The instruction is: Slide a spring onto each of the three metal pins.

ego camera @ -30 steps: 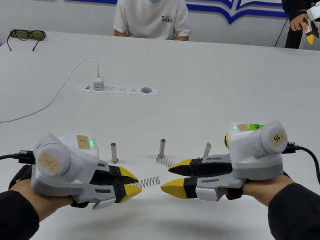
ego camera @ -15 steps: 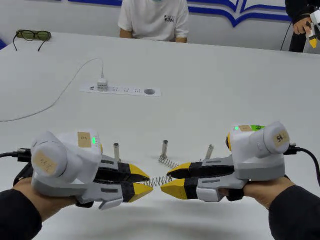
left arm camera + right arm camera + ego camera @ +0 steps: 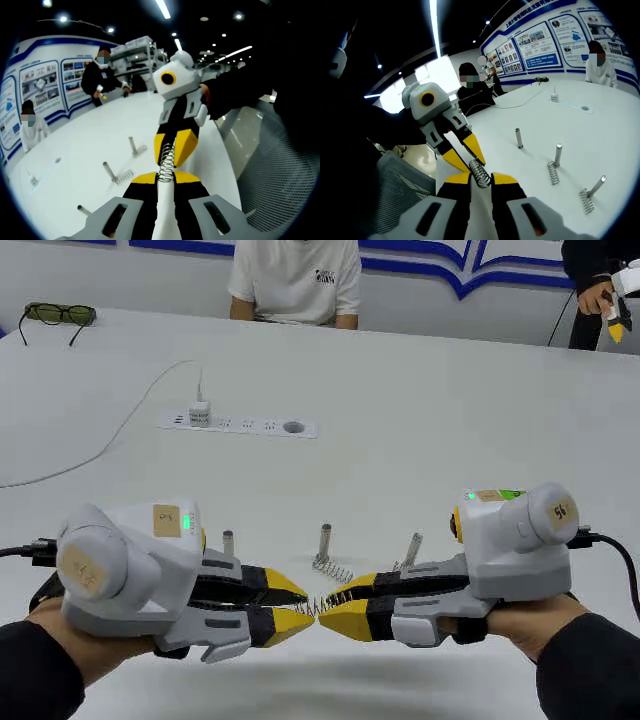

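Pinching a light, bendy spring (image 3: 321, 603) at both ends, your left gripper (image 3: 306, 605) and right gripper (image 3: 331, 606) clamp it; it'll likely bow, so hold the end coils gently.

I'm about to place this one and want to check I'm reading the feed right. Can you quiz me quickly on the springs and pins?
1. Which pin in the head view has no spring at its base?
2. True or false: the held spring bridges the tips of the left hand-held gripper and the right hand-held gripper.
3. Fill in: counting the held one, ___ springs are visible.

Key
1. The left pin.
2. True.
3. Three: one held, one by the middle pin, one by the right pin.
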`<control>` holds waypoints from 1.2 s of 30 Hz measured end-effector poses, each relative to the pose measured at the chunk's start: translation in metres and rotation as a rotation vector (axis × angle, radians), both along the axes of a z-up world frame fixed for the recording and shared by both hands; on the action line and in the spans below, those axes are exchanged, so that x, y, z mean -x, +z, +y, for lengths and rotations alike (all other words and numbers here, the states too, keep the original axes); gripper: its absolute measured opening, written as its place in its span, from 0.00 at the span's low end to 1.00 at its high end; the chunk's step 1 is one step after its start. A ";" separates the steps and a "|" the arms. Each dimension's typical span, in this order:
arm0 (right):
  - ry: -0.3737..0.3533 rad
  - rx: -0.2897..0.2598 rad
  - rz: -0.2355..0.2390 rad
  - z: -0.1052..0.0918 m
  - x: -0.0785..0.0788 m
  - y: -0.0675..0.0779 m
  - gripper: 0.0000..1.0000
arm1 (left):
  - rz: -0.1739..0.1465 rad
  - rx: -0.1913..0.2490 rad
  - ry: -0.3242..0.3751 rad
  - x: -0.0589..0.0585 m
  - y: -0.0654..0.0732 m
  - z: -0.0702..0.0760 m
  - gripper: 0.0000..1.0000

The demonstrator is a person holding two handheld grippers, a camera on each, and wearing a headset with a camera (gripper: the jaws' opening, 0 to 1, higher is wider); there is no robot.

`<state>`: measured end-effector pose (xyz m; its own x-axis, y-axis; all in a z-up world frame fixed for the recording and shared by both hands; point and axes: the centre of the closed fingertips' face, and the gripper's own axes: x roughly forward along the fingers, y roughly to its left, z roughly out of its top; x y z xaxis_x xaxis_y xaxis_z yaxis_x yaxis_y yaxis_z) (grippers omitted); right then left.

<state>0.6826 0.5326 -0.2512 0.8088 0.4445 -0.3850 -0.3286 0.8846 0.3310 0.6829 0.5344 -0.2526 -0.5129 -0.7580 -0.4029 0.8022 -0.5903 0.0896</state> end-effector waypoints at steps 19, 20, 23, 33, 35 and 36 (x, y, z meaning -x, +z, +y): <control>0.022 0.102 -0.003 0.011 -0.003 0.012 0.12 | 0.007 -0.004 0.000 0.002 -0.005 0.001 0.10; 0.023 0.108 -0.004 0.011 -0.004 0.012 0.12 | 0.009 -0.005 0.001 0.002 -0.005 0.001 0.10; 0.025 0.118 -0.014 0.011 -0.006 0.015 0.12 | 0.016 -0.005 0.004 0.002 -0.004 0.001 0.10; 0.037 0.138 -0.040 0.015 -0.011 0.020 0.12 | 0.058 -0.021 0.019 0.007 -0.005 0.002 0.10; 0.041 0.140 -0.040 0.016 -0.012 0.020 0.12 | 0.064 -0.025 0.020 0.009 -0.007 0.002 0.10; 0.044 0.142 -0.041 0.017 -0.012 0.020 0.12 | 0.066 -0.027 0.020 0.010 -0.007 0.002 0.10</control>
<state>0.6948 0.5494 -0.2311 0.8063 0.4233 -0.4131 -0.3787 0.9060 0.1892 0.6729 0.5362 -0.2598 -0.5237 -0.7577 -0.3894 0.8175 -0.5756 0.0205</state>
